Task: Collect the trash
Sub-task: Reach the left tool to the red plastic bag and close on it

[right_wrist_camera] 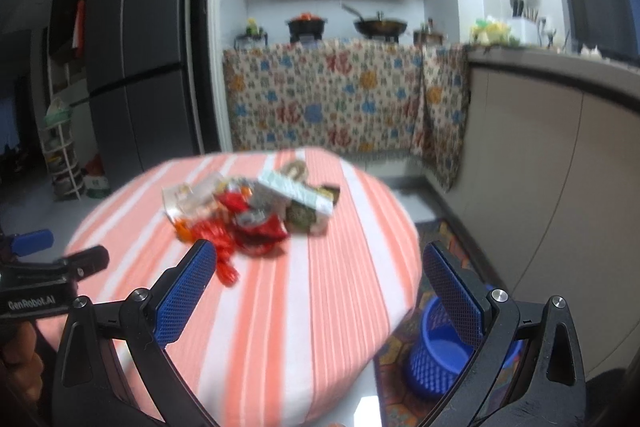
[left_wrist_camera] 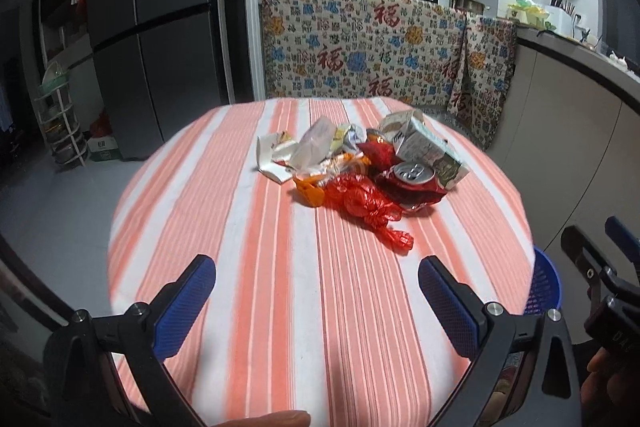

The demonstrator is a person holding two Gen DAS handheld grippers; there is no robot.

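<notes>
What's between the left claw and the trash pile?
Only bare striped tablecloth lies between the open left claw and the trash pile; the left wrist view shows it.

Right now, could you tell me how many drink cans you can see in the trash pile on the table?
1: a crushed red can lies at the near right of the pile, in front of the carton. Others may be hidden under the wrappers.

Striped cloth table cover point(left_wrist_camera: 248, 247), crinkled glossy plastic bag point(left_wrist_camera: 360, 205), shiny metal can point(left_wrist_camera: 412, 173).
</notes>
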